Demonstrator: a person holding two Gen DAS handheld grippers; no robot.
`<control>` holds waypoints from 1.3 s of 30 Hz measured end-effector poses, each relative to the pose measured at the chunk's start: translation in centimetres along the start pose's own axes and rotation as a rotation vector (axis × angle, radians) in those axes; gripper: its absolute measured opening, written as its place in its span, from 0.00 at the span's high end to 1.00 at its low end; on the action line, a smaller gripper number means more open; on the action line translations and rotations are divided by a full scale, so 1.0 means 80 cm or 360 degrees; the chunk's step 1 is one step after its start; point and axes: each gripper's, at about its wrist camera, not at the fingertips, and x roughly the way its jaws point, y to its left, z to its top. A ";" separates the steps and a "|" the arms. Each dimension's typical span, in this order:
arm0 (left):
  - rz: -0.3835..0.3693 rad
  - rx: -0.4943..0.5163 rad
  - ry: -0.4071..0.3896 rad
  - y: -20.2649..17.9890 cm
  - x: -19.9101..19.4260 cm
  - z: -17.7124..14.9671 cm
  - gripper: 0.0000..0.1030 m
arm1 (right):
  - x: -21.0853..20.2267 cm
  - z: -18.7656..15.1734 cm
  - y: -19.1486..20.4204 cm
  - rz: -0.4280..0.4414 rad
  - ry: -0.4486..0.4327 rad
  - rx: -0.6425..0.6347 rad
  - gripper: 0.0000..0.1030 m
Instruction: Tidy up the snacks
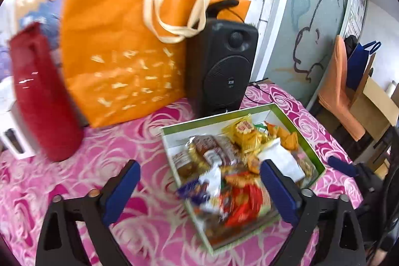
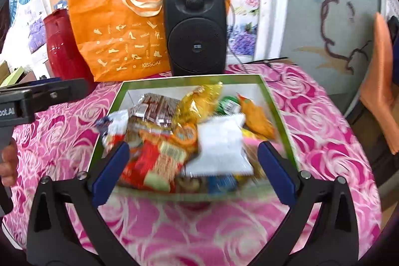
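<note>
A: Where are the snacks [image 2: 174,136]?
B: Piled in a green-rimmed box [image 2: 194,80] on the pink table [image 2: 324,141], in front of a speaker [image 2: 195,31] & orange bag [image 2: 112,24].
A: Grippers?
B: Left gripper [image 1: 199,188] and right gripper [image 2: 193,163]: jaws spread wide, nothing held, both above the box's near side.
</note>
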 end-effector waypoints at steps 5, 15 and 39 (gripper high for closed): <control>0.0088 -0.0031 -0.0005 -0.001 -0.046 -0.048 0.00 | -0.051 -0.032 -0.005 -0.0133 0.0030 0.0026 0.01; 0.0182 -0.0019 0.0131 -0.011 -0.063 -0.146 0.00 | -0.078 -0.090 -0.001 -0.0294 0.0084 0.0061 0.01; 0.0156 0.0037 0.0065 -0.027 -0.091 -0.167 0.00 | -0.073 -0.114 0.033 -0.0334 0.0149 0.0017 0.01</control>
